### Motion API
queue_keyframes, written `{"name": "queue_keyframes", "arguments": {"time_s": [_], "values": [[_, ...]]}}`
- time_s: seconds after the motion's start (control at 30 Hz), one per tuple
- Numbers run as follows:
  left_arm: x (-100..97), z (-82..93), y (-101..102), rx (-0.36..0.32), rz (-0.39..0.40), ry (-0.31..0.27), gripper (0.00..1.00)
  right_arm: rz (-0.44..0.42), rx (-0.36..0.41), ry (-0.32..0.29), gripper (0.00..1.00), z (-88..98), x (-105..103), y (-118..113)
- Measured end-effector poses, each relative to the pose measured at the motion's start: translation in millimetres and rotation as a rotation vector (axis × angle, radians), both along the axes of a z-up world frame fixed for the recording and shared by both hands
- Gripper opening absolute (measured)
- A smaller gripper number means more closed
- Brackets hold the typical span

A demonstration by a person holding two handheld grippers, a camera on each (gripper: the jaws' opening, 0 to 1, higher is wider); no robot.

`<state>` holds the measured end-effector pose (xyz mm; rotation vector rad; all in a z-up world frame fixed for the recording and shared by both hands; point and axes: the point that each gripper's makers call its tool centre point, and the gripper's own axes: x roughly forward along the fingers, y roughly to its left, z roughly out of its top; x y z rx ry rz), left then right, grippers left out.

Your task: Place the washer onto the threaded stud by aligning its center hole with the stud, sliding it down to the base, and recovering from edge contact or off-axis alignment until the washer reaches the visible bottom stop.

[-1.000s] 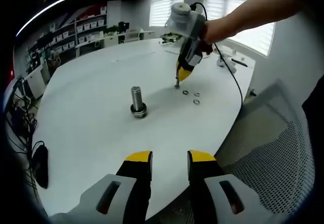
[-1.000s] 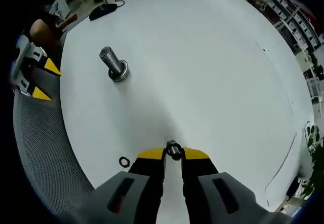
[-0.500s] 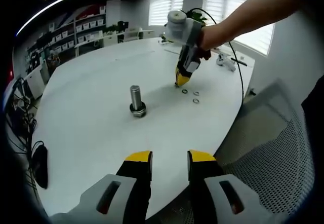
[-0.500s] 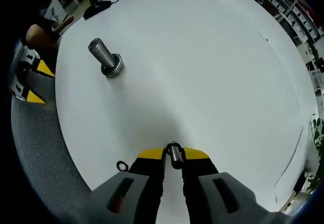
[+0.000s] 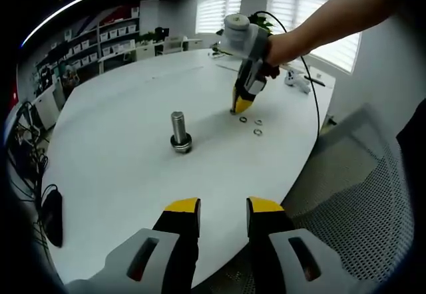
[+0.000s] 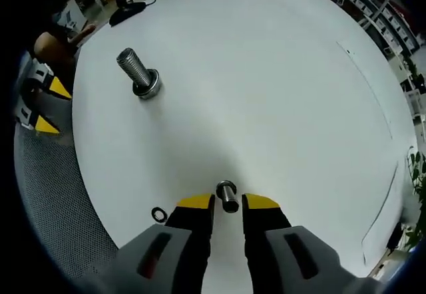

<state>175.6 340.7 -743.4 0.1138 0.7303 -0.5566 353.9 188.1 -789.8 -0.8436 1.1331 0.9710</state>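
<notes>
Low in the right gripper view, the right tongs [image 6: 227, 203] stand slightly apart around a small metal piece [image 6: 227, 197] — probably the washer, though whether they pinch it I cannot tell. Upper left, the threaded stud [image 6: 138, 72] stands on the white tabletop [image 6: 266, 94], well apart, so alignment is not yet begun. A spare ring [image 6: 159, 214] lies at lower left. At the bottom of the left gripper view, the left tongs [image 5: 223, 209] wait apart, holding nothing — seemingly kept clear.

No legible text, label, brand or number anywhere.
</notes>
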Motion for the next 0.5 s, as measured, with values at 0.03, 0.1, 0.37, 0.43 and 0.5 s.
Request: {"name": "queue_keyframes", "arguments": {"time_s": [0.03, 0.1, 0.37, 0.43, 0.5], "values": [[0.0, -0.1, -0.1, 0.0, -0.001, 0.0, 0.26, -0.003, 0.0, -0.003, 0.21, 0.7, 0.0, -1.2], [0.1, -0.2, -0.3, 0.0, -0.001, -0.001, 0.26, -0.01, 0.005, -0.009, 0.22, 2.3, -0.7, -4.0], [-0.2, 0.4, -0.3, 0.0, -0.003, -0.003, 0.26, -0.029, 0.007, 0.007, 0.25, 1.4, -12.9, -16.2], [-0.2, 0.2, 0.0, 0.001, -0.002, -0.003, 0.26, -0.016, 0.008, -0.008, 0.27, 2.4, -13.6, -18.8], [-0.3, 0.8, 0.0, -0.001, -0.001, -0.004, 0.26, -0.003, 0.018, -0.018, 0.27, 3.5, -15.6, -20.1]]}}
